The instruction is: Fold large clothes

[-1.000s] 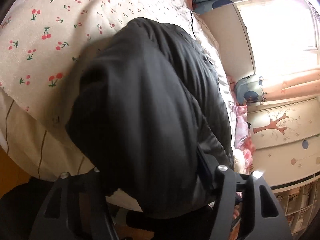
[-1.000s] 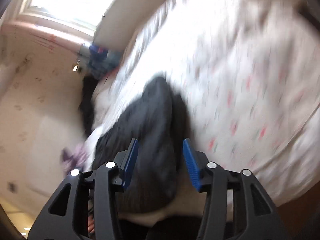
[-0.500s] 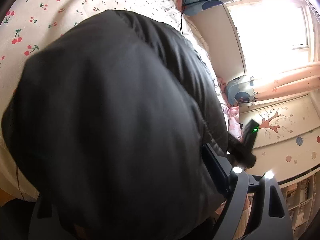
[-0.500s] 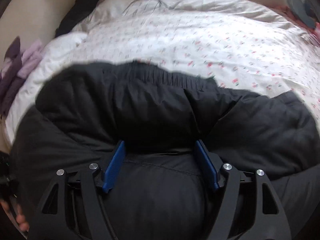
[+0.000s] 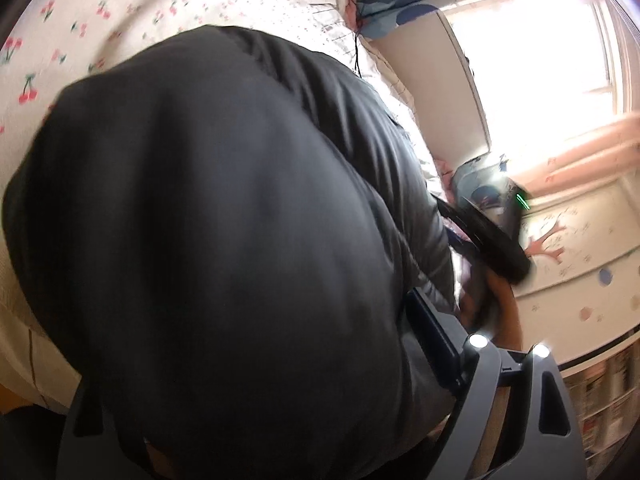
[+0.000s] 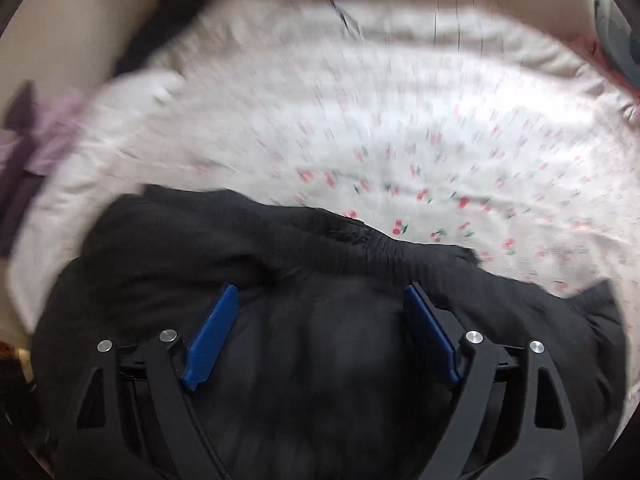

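Observation:
A large black padded garment (image 5: pixel 240 220) lies bunched on a bed with a white cherry-print cover (image 5: pixel 100 8). In the left wrist view it fills the space between the fingers and hides the left one; only the right finger's blue pad (image 5: pixel 432 340) shows. In the right wrist view the garment (image 6: pixel 320 360), with an elastic hem, lies under and between the wide-open blue pads (image 6: pixel 212 332) of my right gripper (image 6: pixel 320 300). The right gripper's body (image 5: pixel 500 232) shows in the left wrist view, beyond the garment.
The bed cover (image 6: pixel 360 120) stretches far behind the garment. A blue patterned pillow (image 5: pixel 392 12) lies at the head. A bright window (image 5: pixel 540 60), pink curtains and a cupboard with a tree picture (image 5: pixel 560 248) stand beside the bed. Purple clothes (image 6: pixel 28 132) lie at the left.
The garment has been lifted and swung onto the bed cover, bunching closer to the left camera. The right gripper has turned over it and drawn back slightly; its jaws stay wide.

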Action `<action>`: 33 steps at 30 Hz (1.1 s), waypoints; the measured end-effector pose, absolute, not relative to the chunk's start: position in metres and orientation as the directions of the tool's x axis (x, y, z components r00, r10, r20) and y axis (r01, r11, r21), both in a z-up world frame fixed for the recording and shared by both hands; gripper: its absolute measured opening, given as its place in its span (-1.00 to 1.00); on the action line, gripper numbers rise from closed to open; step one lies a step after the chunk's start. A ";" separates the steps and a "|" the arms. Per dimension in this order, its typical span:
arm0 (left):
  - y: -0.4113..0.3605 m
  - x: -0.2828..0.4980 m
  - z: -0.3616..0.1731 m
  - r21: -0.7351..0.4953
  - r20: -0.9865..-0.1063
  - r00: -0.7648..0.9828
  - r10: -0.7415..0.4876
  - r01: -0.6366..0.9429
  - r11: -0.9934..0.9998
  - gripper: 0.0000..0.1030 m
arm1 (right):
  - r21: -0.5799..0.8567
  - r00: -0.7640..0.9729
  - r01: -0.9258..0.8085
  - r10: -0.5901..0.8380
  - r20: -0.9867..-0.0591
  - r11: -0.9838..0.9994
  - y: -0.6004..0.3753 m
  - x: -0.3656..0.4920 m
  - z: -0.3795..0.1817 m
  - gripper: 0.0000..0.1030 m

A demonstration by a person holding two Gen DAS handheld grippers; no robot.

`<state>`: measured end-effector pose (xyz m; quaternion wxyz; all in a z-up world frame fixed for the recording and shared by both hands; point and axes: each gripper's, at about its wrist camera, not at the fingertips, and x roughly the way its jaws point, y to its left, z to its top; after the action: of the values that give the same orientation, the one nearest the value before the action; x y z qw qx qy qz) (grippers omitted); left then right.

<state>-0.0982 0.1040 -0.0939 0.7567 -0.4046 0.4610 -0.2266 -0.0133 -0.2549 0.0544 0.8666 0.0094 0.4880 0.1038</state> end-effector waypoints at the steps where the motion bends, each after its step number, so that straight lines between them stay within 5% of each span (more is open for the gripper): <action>1: 0.107 -0.098 -0.096 -0.834 -0.501 0.474 -0.724 -0.040 0.551 0.62 | 0.097 0.519 -0.186 0.182 -0.835 0.978 -0.252 -0.030 0.063 0.58; 7: 0.103 -0.093 -0.097 -0.834 -0.500 0.487 -0.716 -0.046 0.550 0.62 | -0.005 0.429 -0.219 0.092 -0.898 0.976 -0.241 -0.068 0.009 0.70; 14: 0.105 -0.095 -0.095 -0.835 -0.491 0.506 -0.709 -0.040 0.549 0.62 | 0.001 0.568 -0.147 0.086 -0.818 0.989 -0.253 -0.127 0.058 0.69; 22: 0.099 -0.099 -0.092 -0.810 -0.510 0.528 -0.679 -0.030 0.586 0.62 | -0.011 0.521 -0.157 0.073 -0.850 0.988 -0.251 -0.142 0.043 0.72; 33: 0.089 -0.096 -0.086 -0.752 -0.565 0.529 -0.633 -0.014 0.660 0.65 | -0.075 0.526 -0.085 -0.020 -0.850 0.994 -0.243 -0.002 0.055 0.73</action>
<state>-0.0959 0.0894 -0.0856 0.7951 -0.3638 0.4444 -0.1947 -0.0015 -0.2429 0.0546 0.8720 -0.0536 0.4863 0.0187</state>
